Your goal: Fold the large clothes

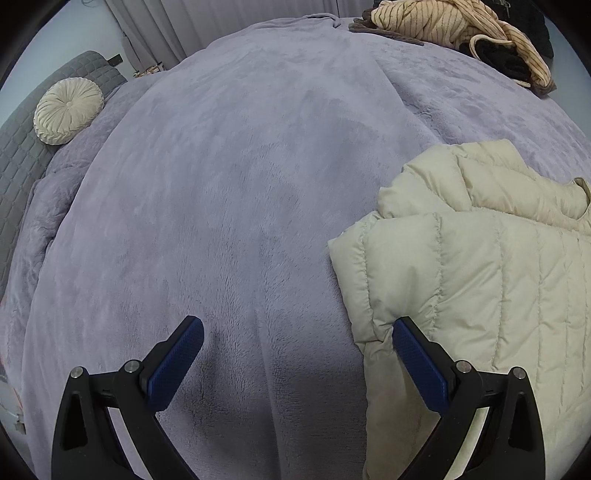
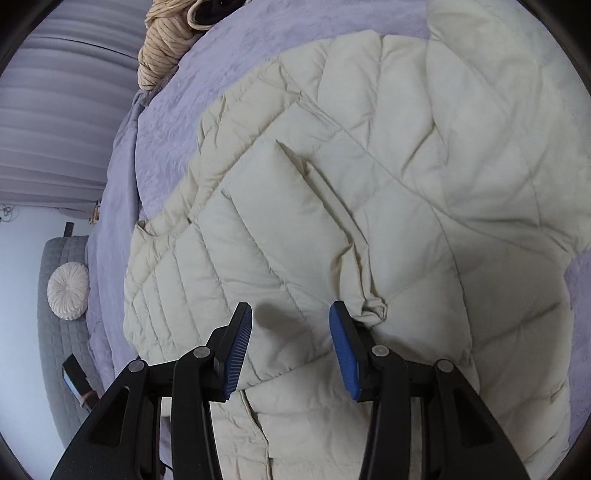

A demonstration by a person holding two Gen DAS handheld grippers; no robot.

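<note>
My right gripper hangs over the cream quilted puffer jacket, its jaws apart with nothing between them; a bunched fold of the jacket sits just off the tip of its right finger. My left gripper stands wide open above the bare lavender fleece blanket, and its right finger overlaps the jacket's near-left edge, though I cannot tell whether it touches.

The jacket lies on the bed to the right of the left gripper and fills most of the right wrist view, partly doubled over, with a stitched seam flap running diagonally across its middle.

I judge it light, puffy and springy: the down fill will push back and a fold may reopen if not pressed flat. The shell looks smooth, so probably slippery between the pads. I would pinch a stitched seam or hem edge, where the fabric is thin and flat, rather than a fat baffle that would squirm out.

At the far edge lies a heap of striped beige clothing. Far to the left a round pleated cushion rests against a grey quilted headboard.
</note>
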